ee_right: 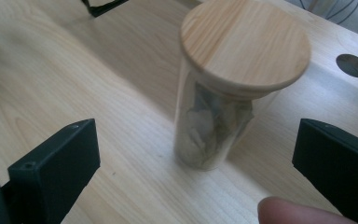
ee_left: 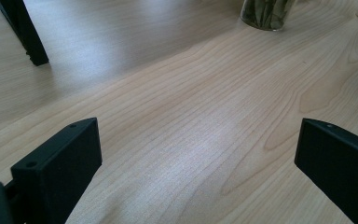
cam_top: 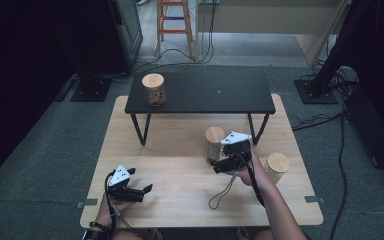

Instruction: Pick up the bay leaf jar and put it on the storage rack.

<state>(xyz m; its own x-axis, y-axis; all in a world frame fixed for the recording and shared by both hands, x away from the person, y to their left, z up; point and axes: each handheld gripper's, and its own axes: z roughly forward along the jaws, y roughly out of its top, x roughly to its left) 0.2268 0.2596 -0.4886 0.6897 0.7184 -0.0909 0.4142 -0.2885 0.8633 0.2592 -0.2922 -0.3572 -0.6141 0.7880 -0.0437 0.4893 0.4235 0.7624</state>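
Glass jar (ee_right: 214,126), unlabelled wooden lid (ee_right: 245,44), between wide-apart jaws

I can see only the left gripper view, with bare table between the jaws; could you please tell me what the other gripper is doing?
Observer: The right tongs are open, with a wooden-lidded glass jar standing upright between and beyond the jaws, untouched.
Operator: Are there other jars about?
Observer: Yes, a second lidded jar stands on the wooden table by the person's right hand, and a third jar sits on the black shelf.
Operator: And where are my tongs overall?
Observer: The left tongs are open near the table's front left, far from all the jars.
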